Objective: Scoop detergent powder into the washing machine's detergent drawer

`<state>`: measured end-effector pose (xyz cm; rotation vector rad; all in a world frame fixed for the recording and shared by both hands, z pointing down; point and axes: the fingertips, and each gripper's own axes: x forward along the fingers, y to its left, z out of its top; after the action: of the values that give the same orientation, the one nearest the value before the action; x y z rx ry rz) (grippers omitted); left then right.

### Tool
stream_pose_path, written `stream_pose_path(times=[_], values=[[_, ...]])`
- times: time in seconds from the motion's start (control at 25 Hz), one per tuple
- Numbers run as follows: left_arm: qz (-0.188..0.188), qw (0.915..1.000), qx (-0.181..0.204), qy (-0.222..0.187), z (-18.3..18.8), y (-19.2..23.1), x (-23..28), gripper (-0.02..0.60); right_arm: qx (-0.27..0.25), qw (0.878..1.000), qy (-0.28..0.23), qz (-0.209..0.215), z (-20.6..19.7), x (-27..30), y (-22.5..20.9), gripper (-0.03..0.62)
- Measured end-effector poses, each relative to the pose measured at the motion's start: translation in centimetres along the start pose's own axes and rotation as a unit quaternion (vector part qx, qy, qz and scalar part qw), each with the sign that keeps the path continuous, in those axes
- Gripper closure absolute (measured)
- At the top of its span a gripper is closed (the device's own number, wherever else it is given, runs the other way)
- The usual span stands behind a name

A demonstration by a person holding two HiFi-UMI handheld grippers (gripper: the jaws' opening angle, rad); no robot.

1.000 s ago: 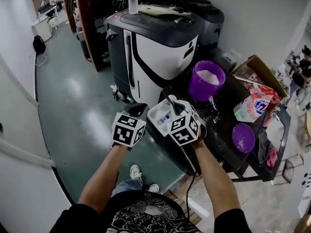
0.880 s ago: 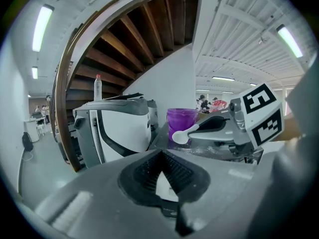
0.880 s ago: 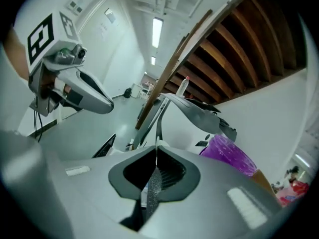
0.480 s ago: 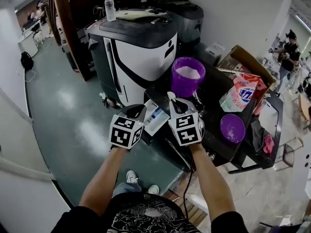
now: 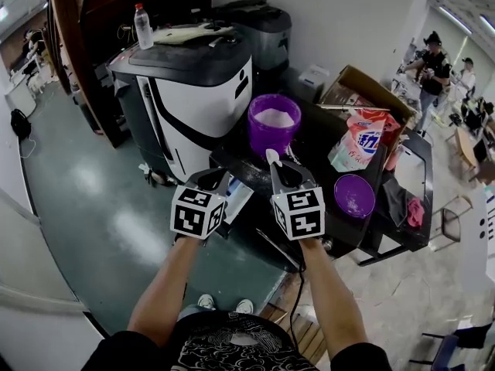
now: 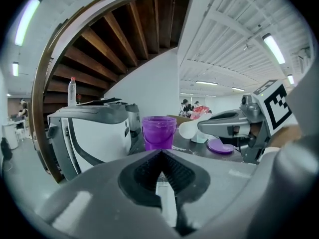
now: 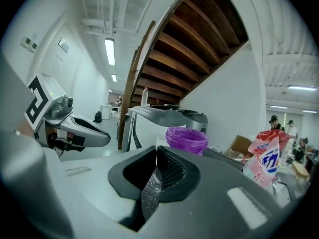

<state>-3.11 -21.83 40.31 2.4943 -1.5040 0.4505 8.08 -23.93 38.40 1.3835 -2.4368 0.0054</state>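
In the head view my right gripper (image 5: 280,170) is shut on a white scoop (image 5: 270,158), whose bowl points toward the purple bucket (image 5: 273,122) of white powder a little beyond it. The left gripper view shows the scoop (image 6: 187,129) sticking out of the right gripper's closed jaws, with the bucket (image 6: 159,132) behind. My left gripper (image 5: 207,181) is shut with nothing showing between its jaws. It hovers over the white detergent drawer (image 5: 235,198), which is mostly hidden beneath it. The right gripper view has the bucket (image 7: 186,139) straight ahead.
The bucket stands on a dark table (image 5: 309,168) with a purple lid (image 5: 354,195), a detergent bag (image 5: 357,140) and an open cardboard box (image 5: 363,91). To the left is a white-and-black machine (image 5: 193,91) carrying a bottle (image 5: 144,26). People stand far right.
The head view has swung right, so everything sits further left. My right gripper with the scoop has moved off the drawer to stand before the bucket. The left gripper now covers most of the drawer.
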Motion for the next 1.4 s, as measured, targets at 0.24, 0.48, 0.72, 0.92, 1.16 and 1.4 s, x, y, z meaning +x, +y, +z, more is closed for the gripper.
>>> stream_pose_path(times=[0.24, 0.48, 0.72, 0.92, 1.16, 1.4], values=[[-0.029, 0.9994, 0.015, -0.008, 1.0, -0.3, -0.1, 0.581, 0.036, 0.998, -0.011, -0.040, 0.1, -1.7, -1.1, 0.560], [-0.047, 0.9986, 0.017, -0.016, 1.6, 0.1, -0.4, 0.581, 0.062, 0.995, -0.015, -0.074, -0.1, -3.1, -1.8, 0.560], [-0.066, 0.9975, 0.019, -0.020, 1.8, -0.2, -0.5, 0.581, 0.081, 0.992, -0.009, -0.098, -0.6, -4.4, -1.6, 0.560], [-0.076, 0.9967, 0.018, -0.021, 1.7, -0.6, -0.6, 0.581, 0.088, 0.990, -0.014, -0.110, -0.6, -5.4, -1.6, 0.560], [-0.080, 0.9964, 0.019, -0.020, 1.5, -0.5, -0.8, 0.581, 0.093, 0.989, -0.016, -0.117, -0.7, -5.9, -1.4, 0.560], [-0.083, 0.9961, 0.015, -0.024, 1.6, -0.5, -0.8, 0.581, 0.092, 0.989, -0.018, -0.117, -0.5, -5.8, -1.1, 0.560]])
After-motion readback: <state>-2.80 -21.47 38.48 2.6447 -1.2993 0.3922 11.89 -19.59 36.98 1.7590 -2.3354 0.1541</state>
